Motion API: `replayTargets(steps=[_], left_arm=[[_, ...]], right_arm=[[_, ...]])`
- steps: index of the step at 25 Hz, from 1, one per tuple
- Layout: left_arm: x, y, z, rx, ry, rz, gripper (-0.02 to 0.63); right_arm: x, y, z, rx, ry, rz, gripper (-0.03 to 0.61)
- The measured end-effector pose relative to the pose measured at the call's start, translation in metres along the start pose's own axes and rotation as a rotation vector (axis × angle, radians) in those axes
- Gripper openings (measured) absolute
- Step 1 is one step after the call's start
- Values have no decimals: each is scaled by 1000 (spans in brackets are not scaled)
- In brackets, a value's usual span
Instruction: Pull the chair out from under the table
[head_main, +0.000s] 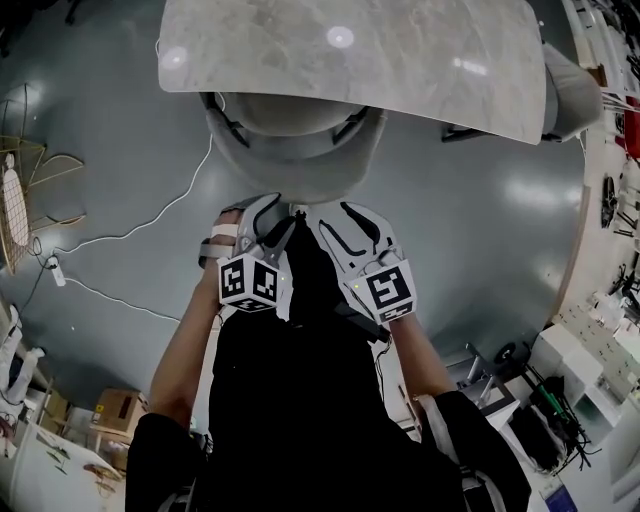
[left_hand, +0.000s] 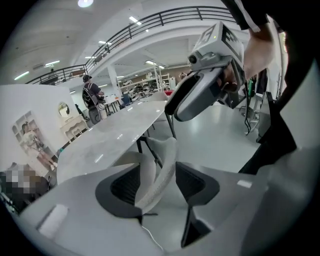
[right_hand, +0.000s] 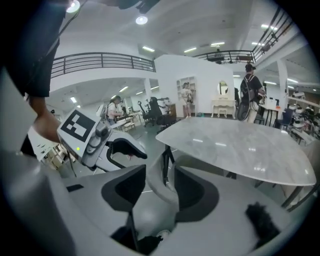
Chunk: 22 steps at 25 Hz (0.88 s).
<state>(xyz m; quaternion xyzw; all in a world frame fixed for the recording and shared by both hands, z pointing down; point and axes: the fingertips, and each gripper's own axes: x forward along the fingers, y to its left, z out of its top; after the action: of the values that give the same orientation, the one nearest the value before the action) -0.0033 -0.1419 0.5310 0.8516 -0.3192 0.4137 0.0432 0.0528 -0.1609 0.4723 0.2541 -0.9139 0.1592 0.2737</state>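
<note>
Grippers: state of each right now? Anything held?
Left gripper: open, jaws either side of the back rim of the pale grey moulded chair, nothing gripped.
Right gripper: open, same rim between its jaws, nothing gripped.

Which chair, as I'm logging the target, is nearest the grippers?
The grey chair tucked under the table, its backrest ahead of the open left gripper and right gripper; the other chair stands beyond the table's right end.

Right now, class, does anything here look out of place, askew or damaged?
A white cable trails loose across the floor left of the chair, which could snag. Otherwise the chair sits tucked under the table; nothing looks damaged or spilled.
</note>
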Motion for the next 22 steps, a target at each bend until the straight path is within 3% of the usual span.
replayTargets(steps=[3, 13, 22], left_arm=[[15, -2, -10, 76, 39, -15, 245], [54, -8, -43, 217, 128, -73, 288], [76, -3, -55, 243, 175, -90, 274]], right_arm=[[6, -1, -15, -33, 42, 26, 196], [28, -11, -60, -239, 212, 52, 215], [38, -21, -81, -323, 281, 57, 223]])
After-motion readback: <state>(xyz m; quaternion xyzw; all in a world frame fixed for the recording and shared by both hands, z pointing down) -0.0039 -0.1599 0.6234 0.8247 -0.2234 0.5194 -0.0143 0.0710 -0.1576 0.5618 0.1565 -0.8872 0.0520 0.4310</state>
